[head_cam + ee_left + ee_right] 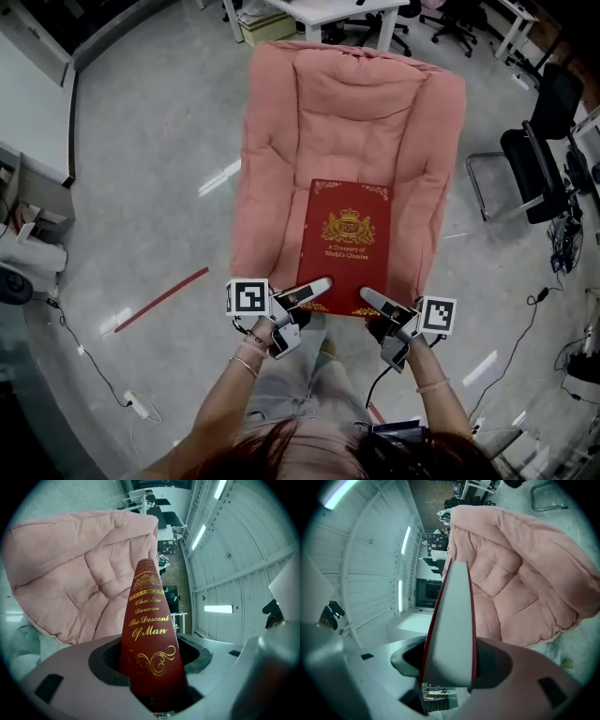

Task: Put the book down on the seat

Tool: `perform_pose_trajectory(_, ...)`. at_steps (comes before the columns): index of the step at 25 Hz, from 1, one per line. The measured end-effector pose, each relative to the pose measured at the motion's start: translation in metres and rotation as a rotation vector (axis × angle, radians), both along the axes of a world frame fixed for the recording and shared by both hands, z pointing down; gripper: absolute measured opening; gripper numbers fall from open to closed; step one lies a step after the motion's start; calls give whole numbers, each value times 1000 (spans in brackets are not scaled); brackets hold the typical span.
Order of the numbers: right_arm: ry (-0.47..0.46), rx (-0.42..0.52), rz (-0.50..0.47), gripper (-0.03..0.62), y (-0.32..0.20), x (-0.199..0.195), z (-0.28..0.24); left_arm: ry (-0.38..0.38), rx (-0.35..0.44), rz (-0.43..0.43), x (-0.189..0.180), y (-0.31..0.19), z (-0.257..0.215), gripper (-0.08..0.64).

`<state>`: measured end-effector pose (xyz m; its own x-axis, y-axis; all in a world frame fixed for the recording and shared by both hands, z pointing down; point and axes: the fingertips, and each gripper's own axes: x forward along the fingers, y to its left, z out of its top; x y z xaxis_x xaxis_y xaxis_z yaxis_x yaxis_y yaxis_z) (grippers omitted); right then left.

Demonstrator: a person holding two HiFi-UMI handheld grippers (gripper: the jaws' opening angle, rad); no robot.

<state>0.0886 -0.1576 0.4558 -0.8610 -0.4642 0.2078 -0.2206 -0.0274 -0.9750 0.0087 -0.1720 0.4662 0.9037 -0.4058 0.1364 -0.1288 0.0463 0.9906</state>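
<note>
Gripping the red book (343,246) by its two near corners, both tongs were closed on it: the left tongs (317,287) clamped the spine end, where the gold lettering ran up between the jaws, and the right tongs (370,296) clamped the page edge with both covers pinched together. The book lay flat, cover up, over the front half of the pink seat (281,141), its near edge about level with the seat's front lip; whether it already rested on the padding could not be told from above. The risks looked to lie mostly in the release. Letting one side go before the other would probably leave the book hanging from a single corner and twisting. The padding seemed soft and uneven, so a book set this close to the lip might tip or slide forward onto the floor (141,187). Opening the right tongs with the book unsupported might let the covers splay.
</note>
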Motion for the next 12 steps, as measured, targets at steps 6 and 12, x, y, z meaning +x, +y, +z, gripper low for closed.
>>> perform_pose_trajectory(6,7,-42,1,270,-14,-8,22,38,-65,-3,-4,-13,18,272)
perform_pose_trajectory(12,9,-68,2,270,-31,-12,44,33,-97,-2,-8,-30,40,272)
